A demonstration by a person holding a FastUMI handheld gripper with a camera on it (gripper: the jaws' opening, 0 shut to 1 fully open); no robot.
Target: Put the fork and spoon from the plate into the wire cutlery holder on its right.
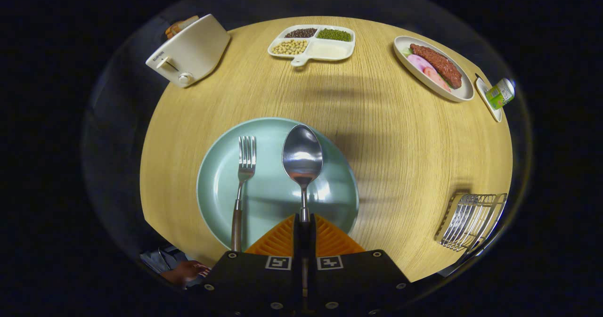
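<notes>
You have the spoon point(302, 159) pinched by its handle between the gripper point(304, 223) fingers, which are closed right down on it, its bowl reaching out over the pale green plate point(216, 185); the fork point(242, 180) lies on that plate just to the left, and the wire cutlery holder point(471, 220) stands well off to the right on the table point(400, 157). The spoon looks stiff, light and slick polished metal, so I judge it could swivel in so narrow a grip; hold it firmly. Its handle end is hidden between the fingers, and the holder's far side is cut off.
</notes>
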